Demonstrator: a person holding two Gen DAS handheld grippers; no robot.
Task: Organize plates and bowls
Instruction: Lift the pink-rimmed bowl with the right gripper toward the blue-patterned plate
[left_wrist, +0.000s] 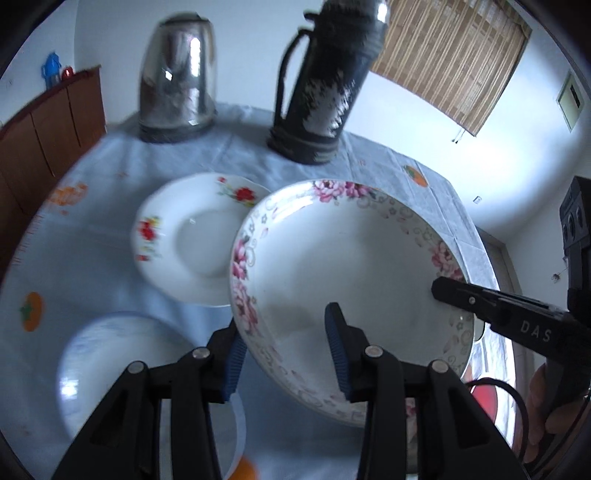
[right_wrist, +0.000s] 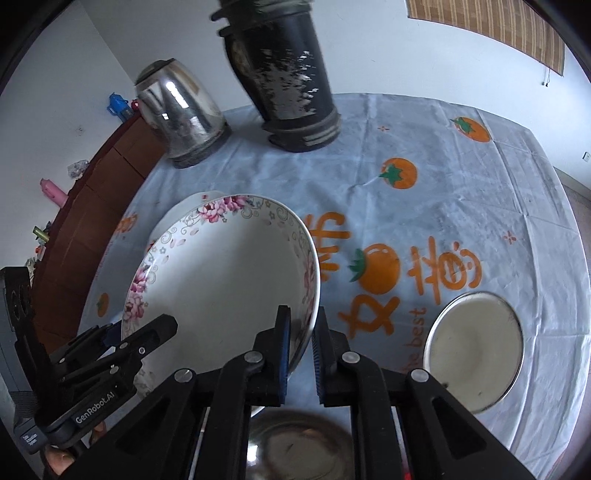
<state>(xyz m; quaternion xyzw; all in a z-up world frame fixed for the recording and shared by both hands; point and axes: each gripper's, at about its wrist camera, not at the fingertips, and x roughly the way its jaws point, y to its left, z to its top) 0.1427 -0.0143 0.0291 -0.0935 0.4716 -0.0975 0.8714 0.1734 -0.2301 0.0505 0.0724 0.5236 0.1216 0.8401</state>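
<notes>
A pink-flowered white plate (left_wrist: 343, 273) is held tilted above the table between both grippers. My left gripper (left_wrist: 284, 354) straddles its near-left rim, with one blue pad above and one below. My right gripper (right_wrist: 301, 347) is shut on the plate's (right_wrist: 221, 280) right rim, and its black finger shows at the plate's right edge in the left wrist view (left_wrist: 480, 299). A red-flowered white plate (left_wrist: 192, 236) lies on the table behind and partly under the held plate. A pale blue-rimmed bowl (left_wrist: 122, 369) sits at the lower left.
A steel kettle (left_wrist: 177, 77) and a tall black thermos (left_wrist: 321, 81) stand at the back of the table. A steel bowl (right_wrist: 472, 350) sits at the right and another steel bowl (right_wrist: 299, 443) lies under my right gripper. A brown cabinet (left_wrist: 44, 129) stands at the left.
</notes>
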